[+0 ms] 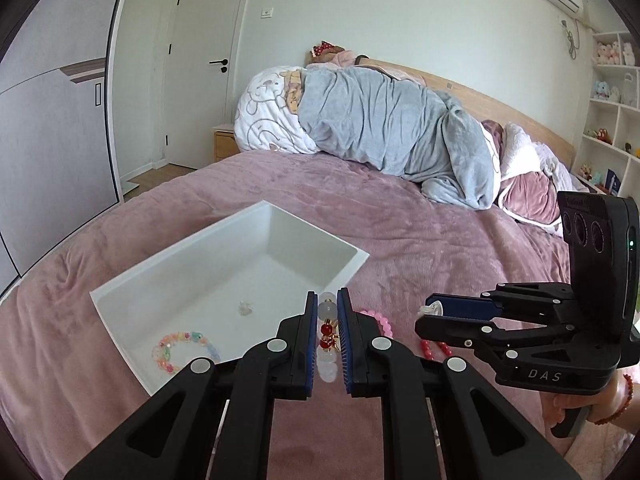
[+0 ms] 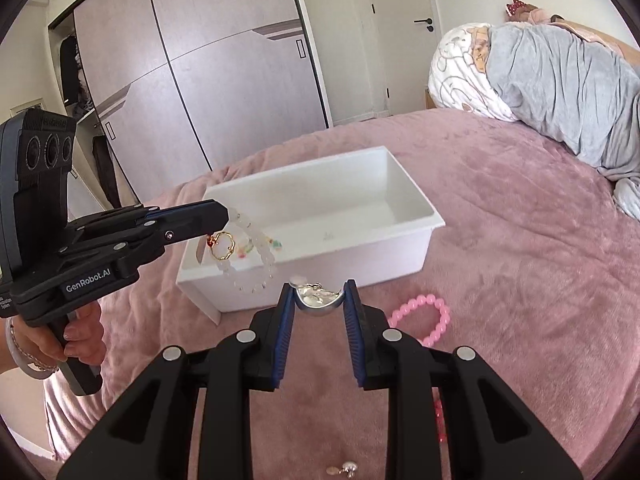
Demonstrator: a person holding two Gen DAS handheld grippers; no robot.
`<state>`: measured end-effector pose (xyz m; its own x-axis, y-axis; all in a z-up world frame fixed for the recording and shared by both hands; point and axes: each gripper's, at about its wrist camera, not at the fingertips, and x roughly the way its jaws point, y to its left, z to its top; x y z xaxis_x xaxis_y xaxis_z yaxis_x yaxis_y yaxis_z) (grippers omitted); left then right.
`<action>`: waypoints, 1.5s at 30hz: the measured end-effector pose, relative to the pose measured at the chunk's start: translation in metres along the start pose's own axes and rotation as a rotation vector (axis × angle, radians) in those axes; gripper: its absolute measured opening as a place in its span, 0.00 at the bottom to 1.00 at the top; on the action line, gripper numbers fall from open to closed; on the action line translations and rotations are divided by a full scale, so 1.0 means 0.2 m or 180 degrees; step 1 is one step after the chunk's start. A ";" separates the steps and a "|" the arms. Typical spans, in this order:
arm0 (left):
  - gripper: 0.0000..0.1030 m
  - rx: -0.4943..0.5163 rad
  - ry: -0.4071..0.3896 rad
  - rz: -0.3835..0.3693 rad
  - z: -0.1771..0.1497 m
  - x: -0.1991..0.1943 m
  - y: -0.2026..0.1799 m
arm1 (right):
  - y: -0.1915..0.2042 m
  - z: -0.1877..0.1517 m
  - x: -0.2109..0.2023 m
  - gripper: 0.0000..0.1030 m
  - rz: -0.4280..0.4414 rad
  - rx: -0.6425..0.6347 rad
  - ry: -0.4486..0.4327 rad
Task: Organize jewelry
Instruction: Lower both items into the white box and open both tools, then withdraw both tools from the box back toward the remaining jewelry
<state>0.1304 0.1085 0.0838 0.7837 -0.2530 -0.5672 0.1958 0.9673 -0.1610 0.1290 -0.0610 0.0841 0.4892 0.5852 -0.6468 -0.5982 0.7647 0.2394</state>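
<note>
We are clamping our left gripper [image 1: 328, 334] on a white beaded bracelet [image 1: 327, 354] with red beads and a gold charm, its loop hanging over the near end of the white bin [image 2: 434, 216]. Our right gripper [image 2: 318, 314] is pinching a silver ornament [image 2: 318, 300] between its blue pads. On the pink bedspread [image 2: 520, 280] a pink bead bracelet [image 2: 428, 316] is lying just beside the bin, with red beads [image 1: 434, 347] near it. Inside the bin a multicoloured bracelet [image 1: 182, 350] is resting. Farther back, a grey blanket [image 1: 400, 128] is lying bundled.
</note>
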 end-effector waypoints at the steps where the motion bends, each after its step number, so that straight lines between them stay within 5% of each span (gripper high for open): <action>1: 0.14 -0.0039 0.0005 0.0010 0.03 0.00 0.03 | 0.00 0.05 0.01 0.25 0.0018 0.0028 -0.0006; 11: 0.14 -0.0479 0.0191 0.0258 0.20 0.12 0.40 | -0.03 0.40 0.28 0.25 -0.0043 0.0052 0.0266; 14: 0.14 -0.0395 0.0319 0.0360 0.19 0.19 0.47 | -0.06 0.43 0.41 0.25 -0.0057 0.0120 0.0435; 25: 0.15 -0.0029 0.1045 0.0700 0.06 0.53 0.56 | -0.19 0.40 0.92 0.25 -0.0218 0.0598 0.1033; 36: 0.15 -0.0012 0.1056 0.0642 0.11 0.61 0.51 | -0.22 0.40 1.14 0.26 -0.0341 0.0751 0.1242; 41: 0.34 -0.0038 0.0947 0.0701 0.12 0.58 0.50 | -0.22 0.39 1.14 0.34 -0.0361 0.0737 0.1230; 45: 0.51 -0.0148 0.0624 0.0679 0.15 0.48 0.50 | -0.21 0.43 1.06 0.42 -0.0338 0.0647 0.1050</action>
<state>0.2428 0.1819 0.0373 0.6745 -0.0463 -0.7368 0.0079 0.9984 -0.0555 0.3119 0.0544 -0.0016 0.2917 0.4072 -0.8655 -0.4013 0.8735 0.2757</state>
